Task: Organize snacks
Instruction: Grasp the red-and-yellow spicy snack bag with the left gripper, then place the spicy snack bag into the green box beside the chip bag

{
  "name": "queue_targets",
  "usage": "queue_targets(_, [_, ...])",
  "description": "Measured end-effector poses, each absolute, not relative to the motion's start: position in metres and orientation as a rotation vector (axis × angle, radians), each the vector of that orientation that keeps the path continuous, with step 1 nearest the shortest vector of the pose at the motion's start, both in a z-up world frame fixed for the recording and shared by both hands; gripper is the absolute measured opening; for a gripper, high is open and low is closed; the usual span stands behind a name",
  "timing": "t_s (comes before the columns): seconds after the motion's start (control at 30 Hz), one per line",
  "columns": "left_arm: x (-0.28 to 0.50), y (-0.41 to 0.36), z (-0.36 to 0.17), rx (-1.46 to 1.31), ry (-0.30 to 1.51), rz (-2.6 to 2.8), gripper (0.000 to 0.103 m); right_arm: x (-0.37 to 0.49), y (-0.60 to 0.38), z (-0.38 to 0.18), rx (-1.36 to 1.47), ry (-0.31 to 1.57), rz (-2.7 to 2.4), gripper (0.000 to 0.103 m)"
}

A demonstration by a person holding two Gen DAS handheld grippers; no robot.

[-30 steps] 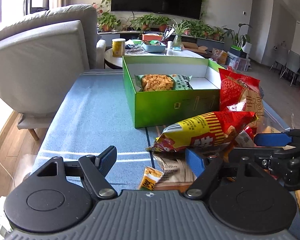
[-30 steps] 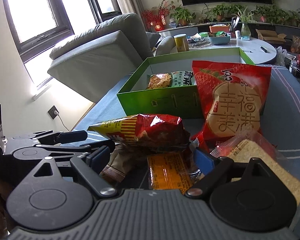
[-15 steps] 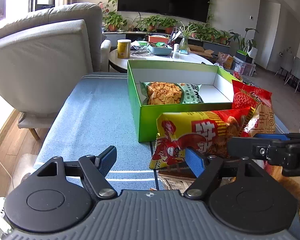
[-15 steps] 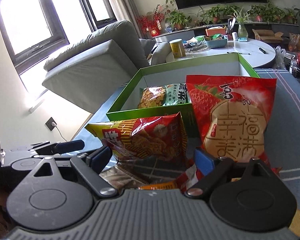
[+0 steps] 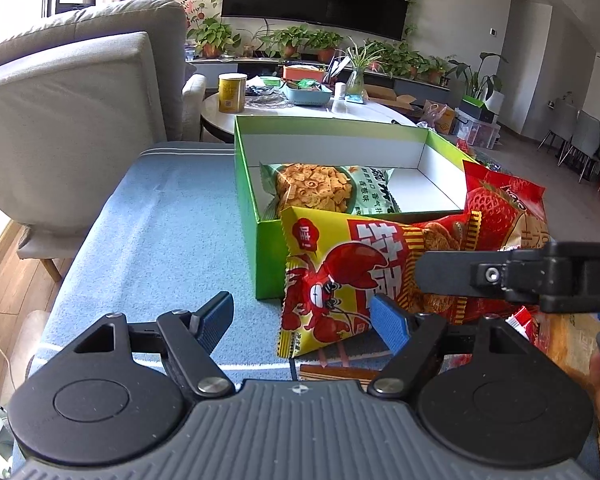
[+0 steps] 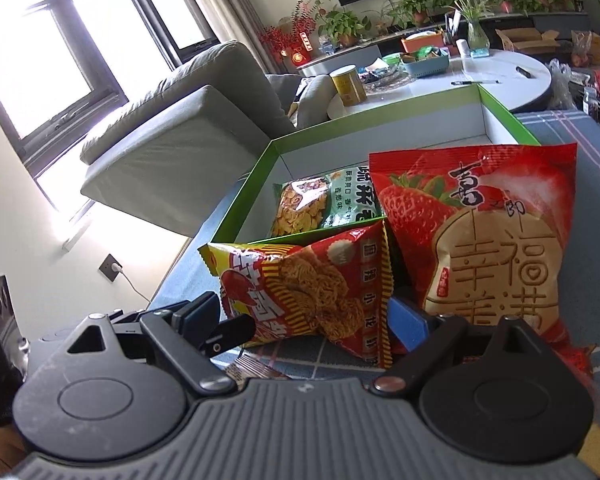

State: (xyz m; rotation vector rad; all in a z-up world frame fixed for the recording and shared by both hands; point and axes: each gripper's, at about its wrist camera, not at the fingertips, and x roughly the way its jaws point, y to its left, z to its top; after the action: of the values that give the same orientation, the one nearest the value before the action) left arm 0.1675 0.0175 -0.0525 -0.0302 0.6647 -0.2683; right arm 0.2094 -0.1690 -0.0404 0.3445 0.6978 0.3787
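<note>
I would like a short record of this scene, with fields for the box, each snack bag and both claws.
box: green box, open, on the blue cloth
inside box: green chips bag, lying flat
crayfish bag: upright, outside the box at its near wall
strawberry bag: upright, outside the box, to the right of the crayfish bag
left claw: open, holding nothing
right claw: fingers on either side of the crayfish bag; whether it clamps is unclear
</note>
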Motion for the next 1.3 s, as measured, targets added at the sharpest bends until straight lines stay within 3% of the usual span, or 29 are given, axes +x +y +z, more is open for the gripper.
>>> queue_targets(0.73, [0.166,-0.006,-0.048,0.032,0.602,-0.372,0.072,0.224,-0.155,-0.046,0.267,0.712,0.376,0.067])
queue_targets(1.3, [0.159,-0.008,0.02,0.011,0.43,-0.374,0.073,0.223,-0.163,0.022,0.279,0.527,0.41,0.067])
